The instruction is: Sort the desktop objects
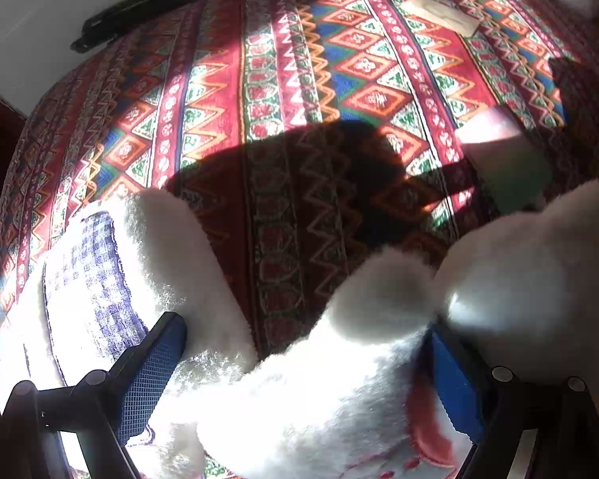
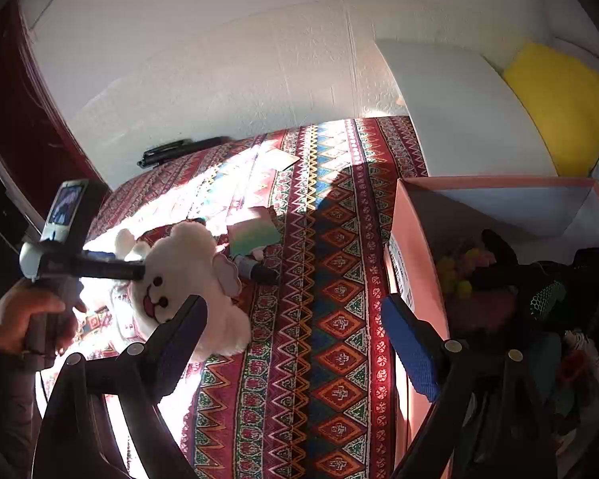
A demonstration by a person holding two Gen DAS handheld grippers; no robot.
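Observation:
A white plush animal [image 1: 307,379] with a pink mouth fills the space between the blue pads of my left gripper [image 1: 305,331], which is shut on it. In the right wrist view the plush [image 2: 187,263] hangs by its head from the left gripper [image 2: 139,271], held by a person's hand [image 2: 24,315] over the patterned cloth. My right gripper [image 2: 293,307] is open with nothing between its fingers, low over the cloth beside the pink box [image 2: 415,239]. The plush's lower body is hidden in sun glare.
A green and pink pad [image 2: 255,231] and a dark marker [image 2: 259,273] lie just behind the plush. A white card [image 2: 277,157] and a black object [image 2: 179,147] lie near the wall. The pink box holds several items. A yellow cushion [image 2: 559,103] is at the far right.

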